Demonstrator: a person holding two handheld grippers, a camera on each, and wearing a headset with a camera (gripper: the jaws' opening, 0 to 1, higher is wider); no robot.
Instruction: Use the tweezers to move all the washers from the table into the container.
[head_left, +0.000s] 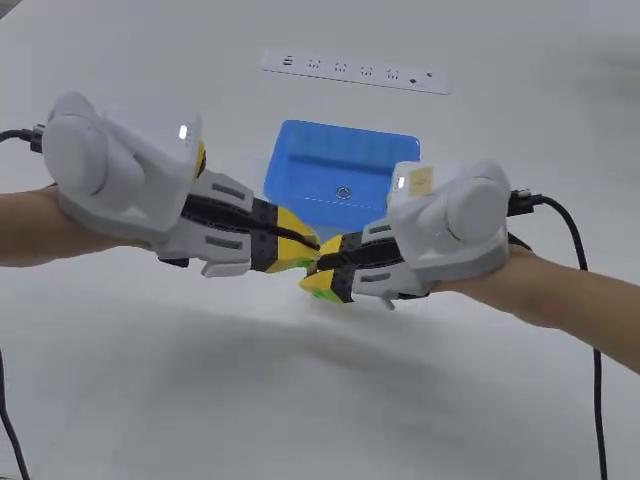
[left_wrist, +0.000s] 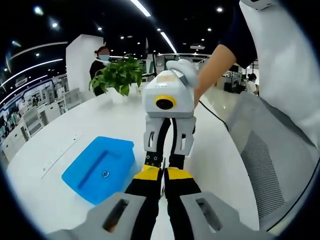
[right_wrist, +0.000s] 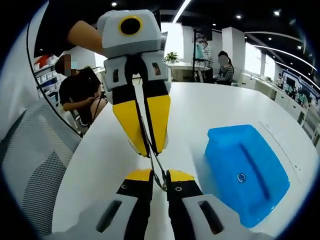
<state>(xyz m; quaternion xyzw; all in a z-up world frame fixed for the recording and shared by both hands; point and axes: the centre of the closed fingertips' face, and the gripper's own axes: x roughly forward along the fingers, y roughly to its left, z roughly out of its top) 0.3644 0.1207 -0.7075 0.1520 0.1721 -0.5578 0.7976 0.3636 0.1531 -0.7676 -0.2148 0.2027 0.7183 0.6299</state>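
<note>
My two grippers meet tip to tip above the white table, just in front of the blue container (head_left: 300, 160). The left gripper (head_left: 303, 252) comes in from the left and the right gripper (head_left: 320, 274) from the right. Thin metal tweezers (right_wrist: 156, 162) run from between the left gripper's yellow jaws into the narrow gap of the right gripper (right_wrist: 160, 178). Both pairs of jaws look shut on them. One small washer (head_left: 343, 193) lies on the container's floor, and the same washer (right_wrist: 241, 177) shows beside the grippers. The left gripper (left_wrist: 163, 175) faces the right one head-on.
A white power strip (head_left: 355, 72) lies on the table beyond the container (left_wrist: 85, 182). A grey mesh chair (left_wrist: 270, 165) stands at the table's edge. A potted plant (left_wrist: 117, 75) and people are in the background.
</note>
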